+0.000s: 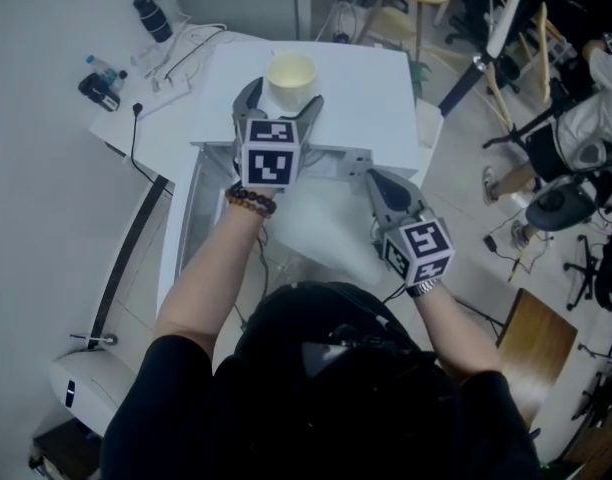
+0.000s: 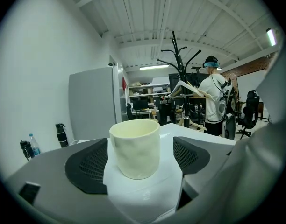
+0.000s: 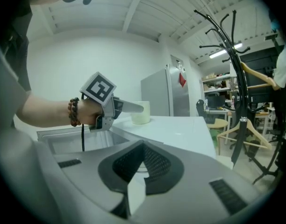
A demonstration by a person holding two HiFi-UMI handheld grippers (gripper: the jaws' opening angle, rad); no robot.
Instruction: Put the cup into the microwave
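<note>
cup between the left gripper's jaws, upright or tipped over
Upright: the cream cup stands on its base on the white top, rim up, between the left gripper's open jaws.

Cup (image 1: 291, 76) sits on the microwave (image 1: 371, 103), between fingers (image 1: 248, 103) of the left gripper (image 1: 283, 94).
</note>
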